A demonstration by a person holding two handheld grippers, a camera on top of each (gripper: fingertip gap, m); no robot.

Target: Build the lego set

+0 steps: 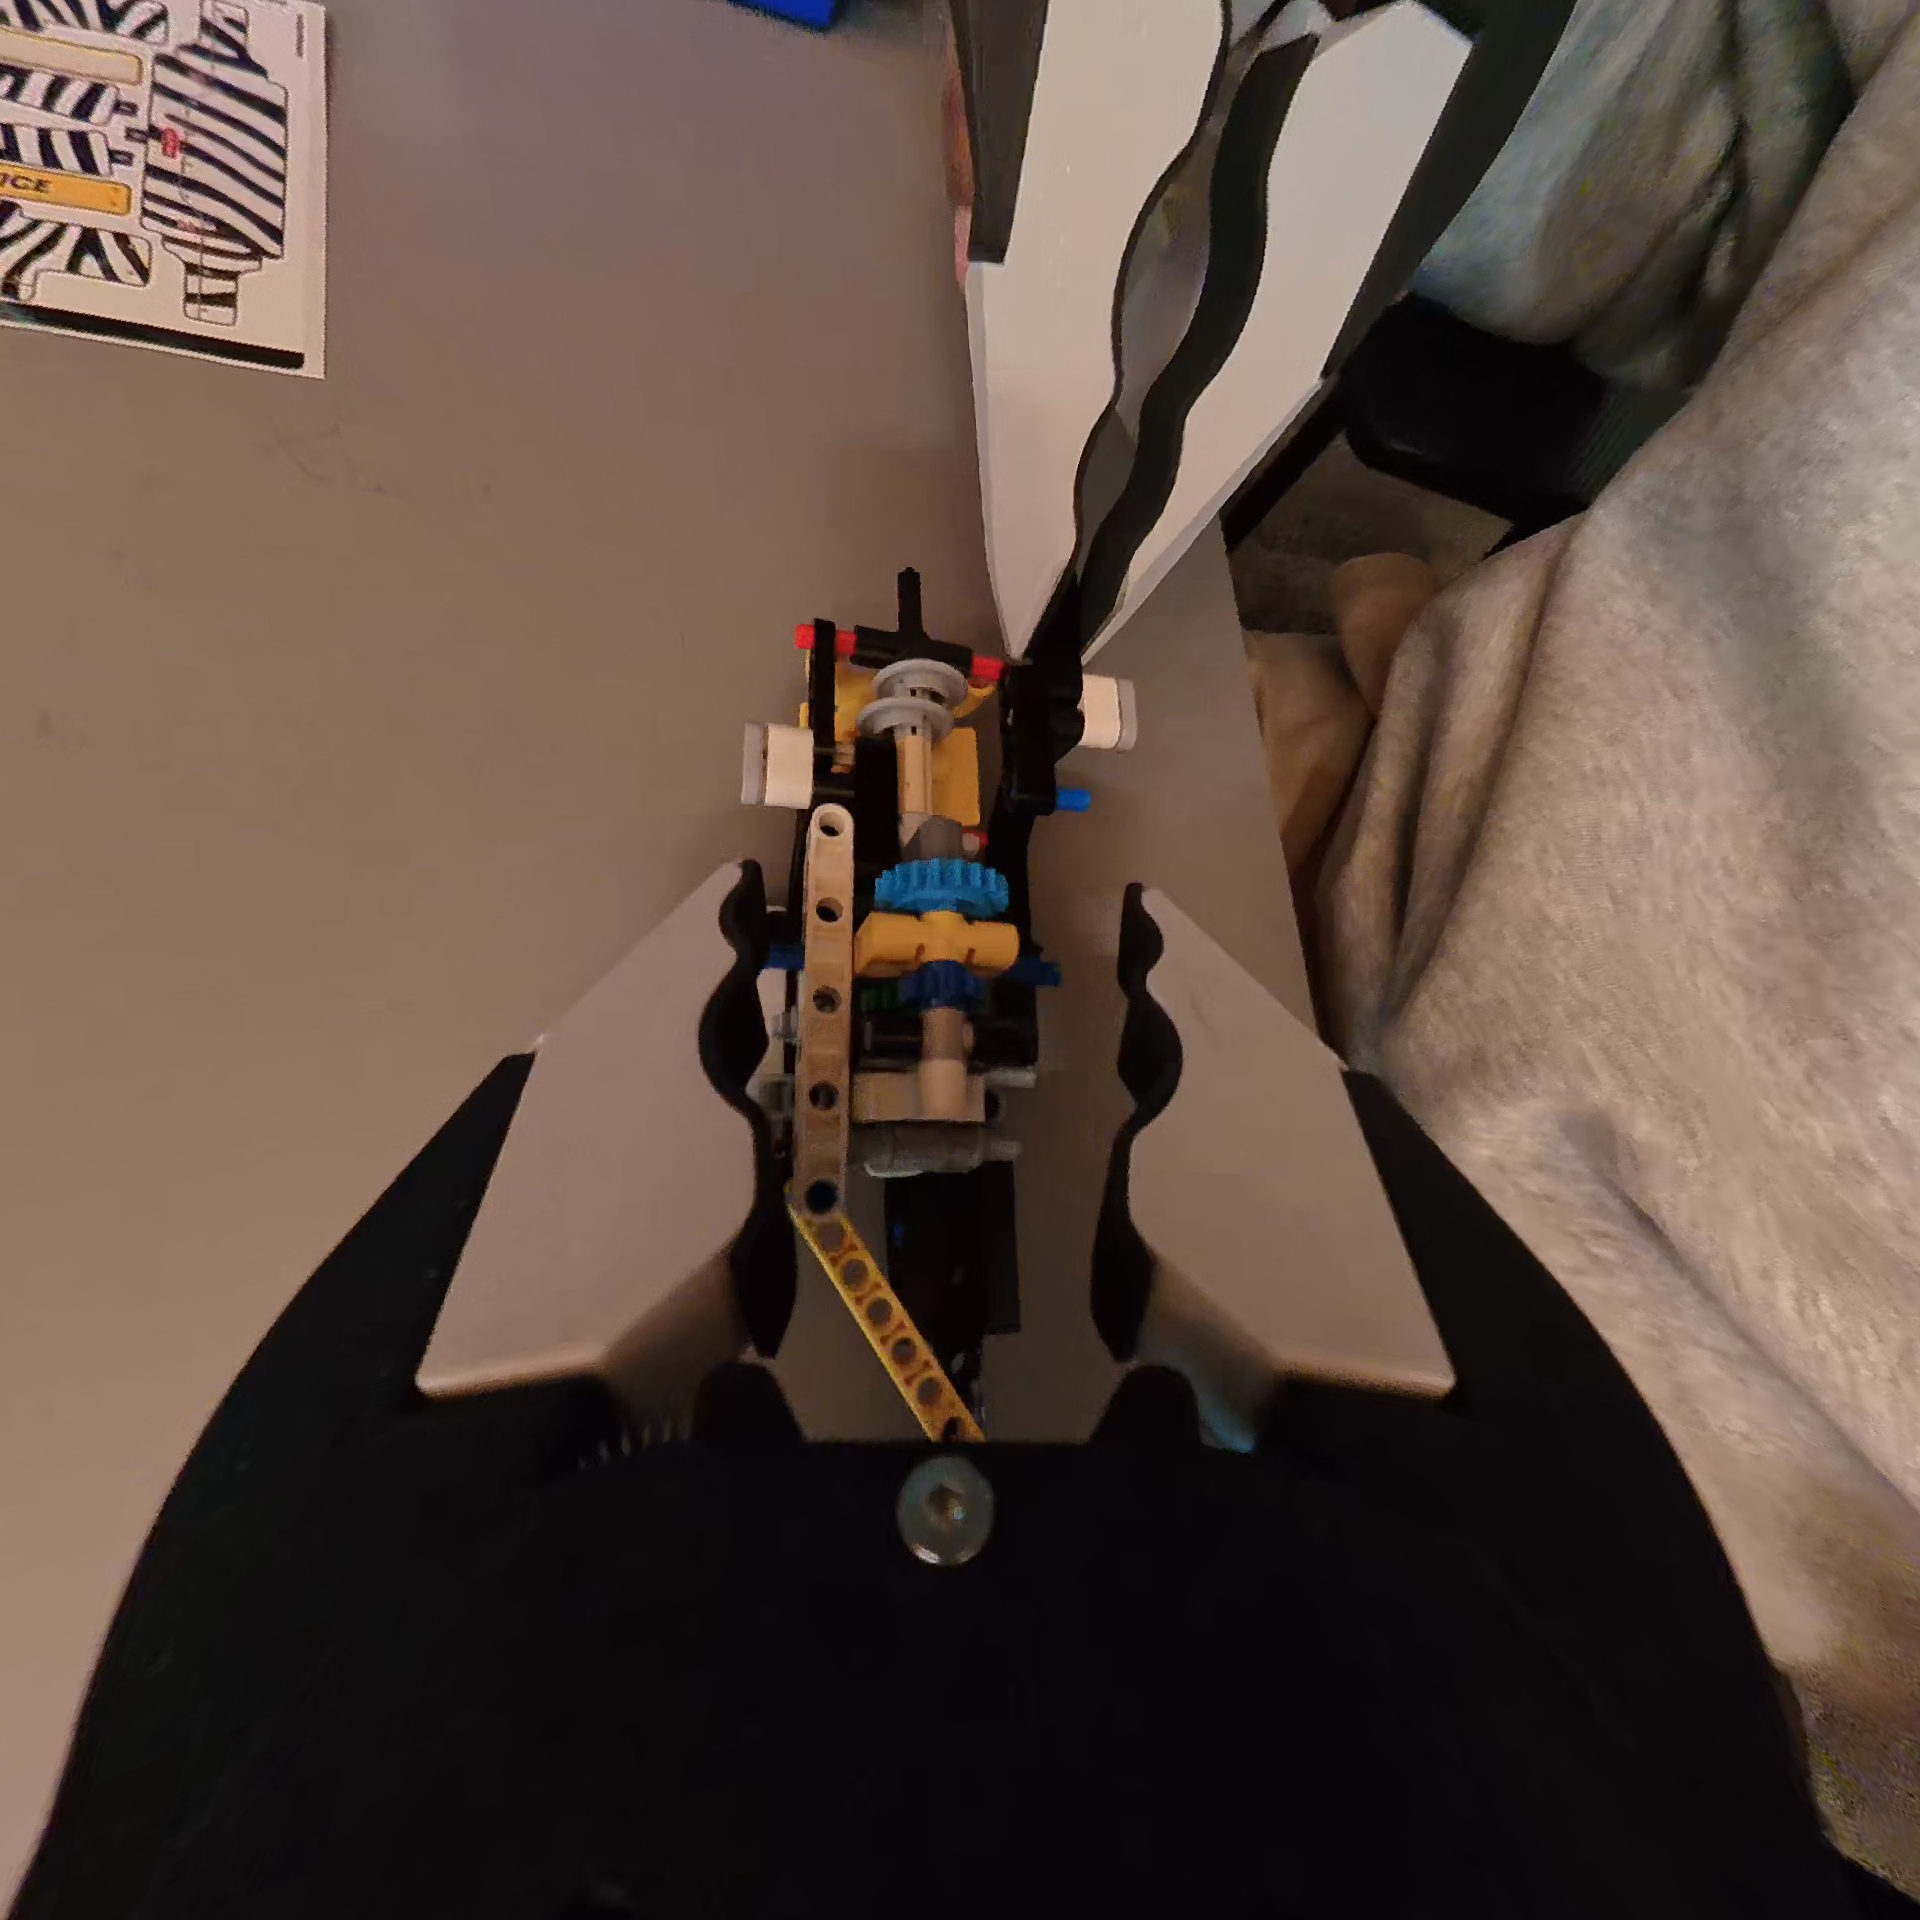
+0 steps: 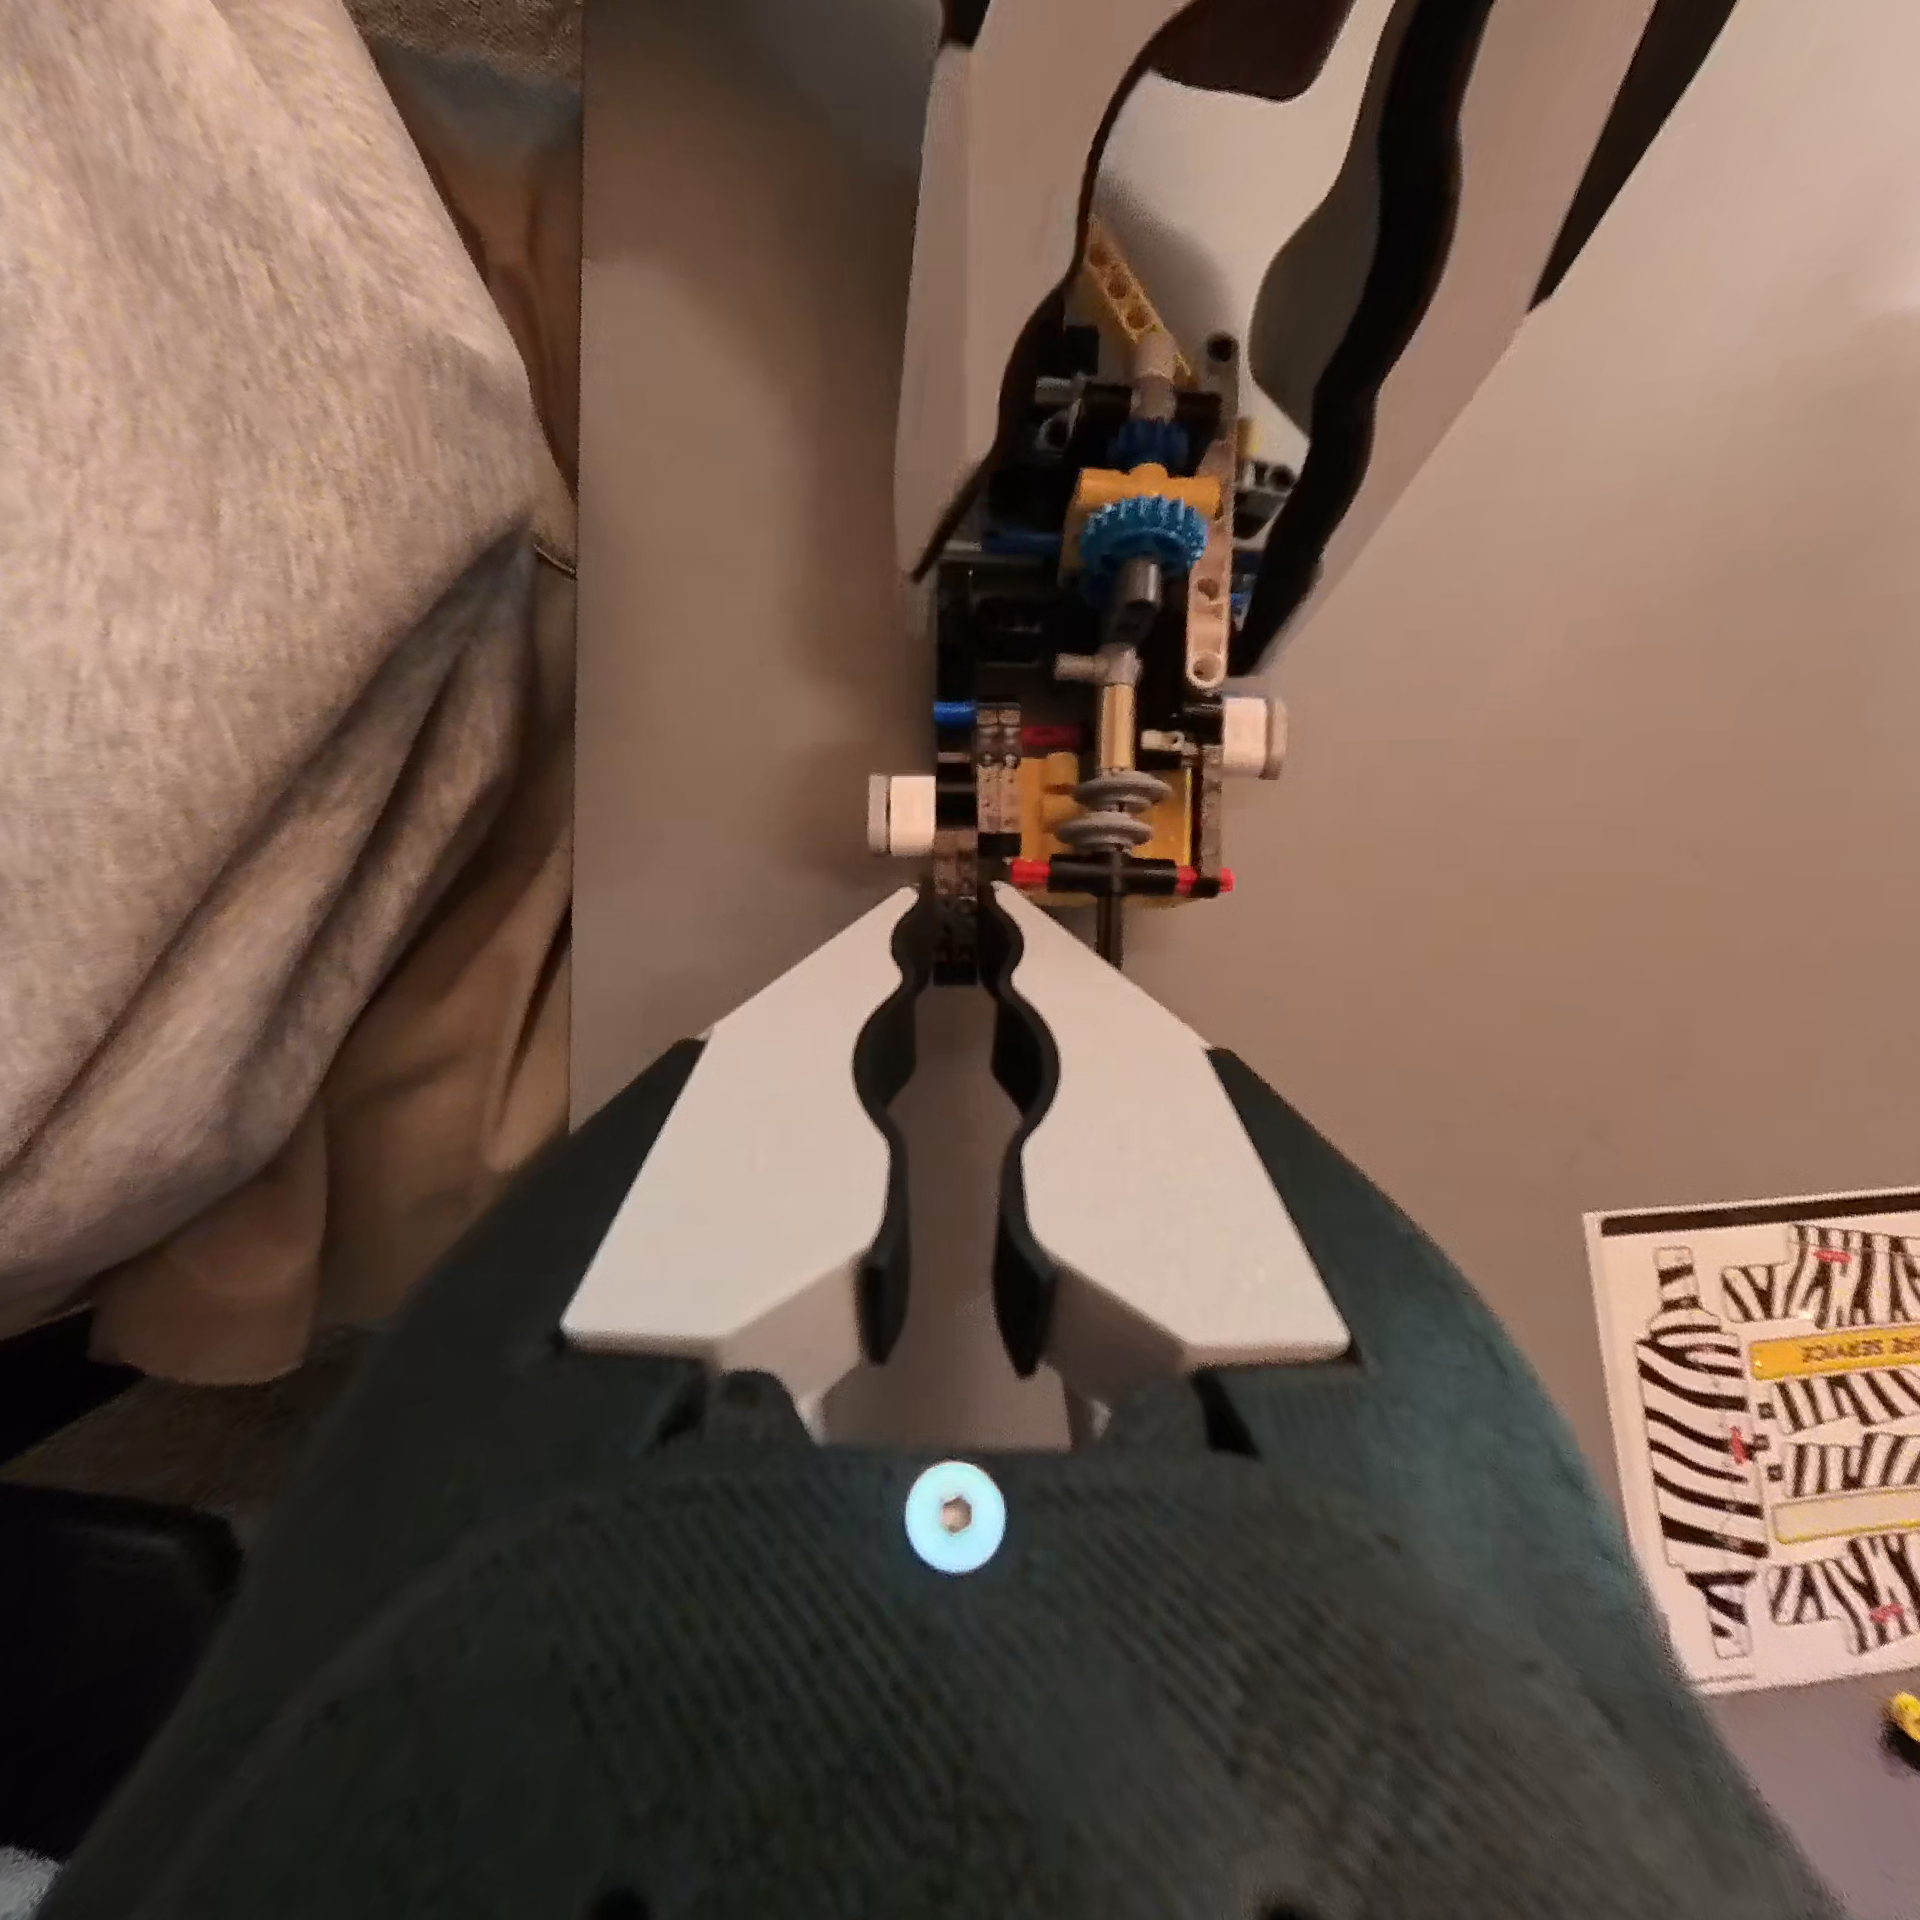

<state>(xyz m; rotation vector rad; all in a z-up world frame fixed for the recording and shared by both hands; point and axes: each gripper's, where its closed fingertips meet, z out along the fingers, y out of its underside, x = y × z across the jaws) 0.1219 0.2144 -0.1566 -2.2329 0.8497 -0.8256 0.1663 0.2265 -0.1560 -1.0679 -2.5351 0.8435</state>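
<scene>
On the grey table [image 1: 540, 644], the half-built black-and-yellow lego chassis with blue gears [image 1: 914, 935] lies lengthwise between my two grippers. My left gripper [image 1: 940, 1039] straddles its near end, jaws spread, touching nothing I can see. My right gripper [image 2: 961, 940], opposite, pinches a black beam [image 2: 961, 883] at the far end.

a plain grey table top [image 1: 520, 623] fills the ground under both views, lit warm and dim. along its edge lies grey fleece fabric [image 1: 1662, 935], rumpled in folds. beyond the edge, lower down, a dark piece of furniture [image 1: 1455, 416] sits in shadow; what it is cannot be told.
</scene>
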